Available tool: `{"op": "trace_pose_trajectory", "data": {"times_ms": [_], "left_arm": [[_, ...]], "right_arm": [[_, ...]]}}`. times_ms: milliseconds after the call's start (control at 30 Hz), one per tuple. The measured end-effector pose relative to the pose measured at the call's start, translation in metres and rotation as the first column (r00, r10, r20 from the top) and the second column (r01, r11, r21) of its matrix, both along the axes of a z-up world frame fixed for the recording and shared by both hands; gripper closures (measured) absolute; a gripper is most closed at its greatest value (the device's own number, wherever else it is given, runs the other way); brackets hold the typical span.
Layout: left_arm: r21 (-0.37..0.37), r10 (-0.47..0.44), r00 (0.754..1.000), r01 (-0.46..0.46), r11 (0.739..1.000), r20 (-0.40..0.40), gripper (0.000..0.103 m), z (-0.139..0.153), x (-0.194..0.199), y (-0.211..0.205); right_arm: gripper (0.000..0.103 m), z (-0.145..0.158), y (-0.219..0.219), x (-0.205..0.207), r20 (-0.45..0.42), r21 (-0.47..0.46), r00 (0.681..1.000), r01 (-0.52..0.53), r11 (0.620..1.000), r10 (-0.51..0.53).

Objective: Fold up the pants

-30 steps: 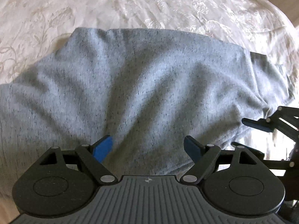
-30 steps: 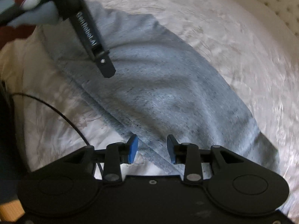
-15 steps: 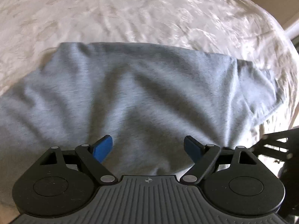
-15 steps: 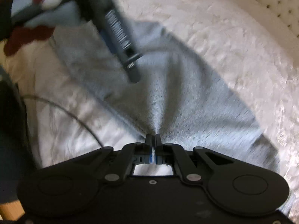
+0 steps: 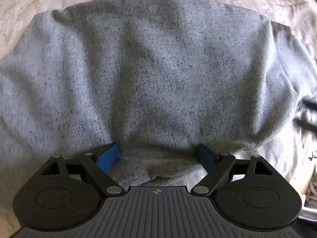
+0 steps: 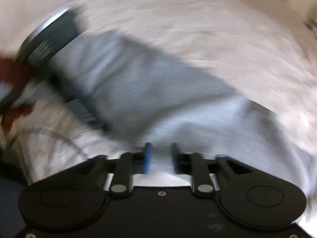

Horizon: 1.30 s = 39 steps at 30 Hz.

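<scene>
Bedspread [image 5: 59, 2]: one, pale, embossed pattern, fills the ground beyond and to both sides of both tongs. Pants [image 5: 158, 75]: one pair, grey flecked knit, lying on the bedspread directly ahead of the left gripper [image 5: 158, 155], near hem running between its fingers; in the right wrist view the same pants [image 6: 158, 91] stretch away ahead and to the left of the right gripper [image 6: 159, 156]. Tongs: two. Left gripper points down at the cloth, jaws spread wide and opening a little further, a ridge of the hem bunched between them, blue pads not pressing it. Right gripper: jaws narrowly apart and opening; pale cloth shows in the gap, but the view is badly smeared and no pinch is visible, so I read it as released. Dark cable [image 6: 59, 138]: one, curving on the spread to the left of the right gripper. Risks, judged: left jaws closing on the bunched ridge may take only the top layer, leaving the under layer behind and skewing the fold; with the right side let go, any pull from the left alone would drag the pants across the slick spread rather than fold them; the cable could snag a sweeping gripper.
</scene>
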<state>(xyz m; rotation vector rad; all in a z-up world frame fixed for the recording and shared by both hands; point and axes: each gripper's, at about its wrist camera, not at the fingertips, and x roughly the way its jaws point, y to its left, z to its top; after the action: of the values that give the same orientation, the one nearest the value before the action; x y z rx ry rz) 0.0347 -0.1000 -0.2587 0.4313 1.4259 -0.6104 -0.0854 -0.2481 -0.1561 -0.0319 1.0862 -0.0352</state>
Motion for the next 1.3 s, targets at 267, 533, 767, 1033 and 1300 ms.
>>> {"op": "trace_pose_trajectory", "data": {"times_ms": [267, 533, 767, 1033, 1300], "left_arm": [[0.072, 0.034, 0.998, -0.037, 0.997, 0.048, 0.009, -0.01, -0.016, -0.02], [0.122, 0.073, 0.997, -0.077, 0.989, 0.035, 0.006, -0.014, -0.013, -0.037], [0.159, 0.107, 0.994, -0.11, 0.981, 0.025, 0.005, -0.016, -0.008, -0.045], [0.182, 0.124, 0.992, -0.125, 0.975, 0.019, 0.003, -0.024, 0.006, -0.059], [0.183, 0.135, 0.99, -0.139, 0.973, 0.034, 0.007, -0.015, 0.004, -0.069]], "right_arm": [[0.056, 0.025, -0.179, -0.053, 0.081, -0.086, 0.853, 0.521, 0.849, -0.515], [0.037, -0.005, -0.304, -0.067, 0.025, -0.032, 0.754, 0.657, 0.753, -0.657], [0.035, -0.043, -0.337, -0.045, -0.046, 0.114, 0.792, 0.61, 0.784, -0.609], [0.094, -0.025, -0.309, -0.01, -0.067, -0.015, 0.881, 0.468, 0.884, -0.468], [0.098, -0.046, -0.33, -0.025, -0.06, -0.069, 0.801, 0.592, 0.803, -0.595]]}}
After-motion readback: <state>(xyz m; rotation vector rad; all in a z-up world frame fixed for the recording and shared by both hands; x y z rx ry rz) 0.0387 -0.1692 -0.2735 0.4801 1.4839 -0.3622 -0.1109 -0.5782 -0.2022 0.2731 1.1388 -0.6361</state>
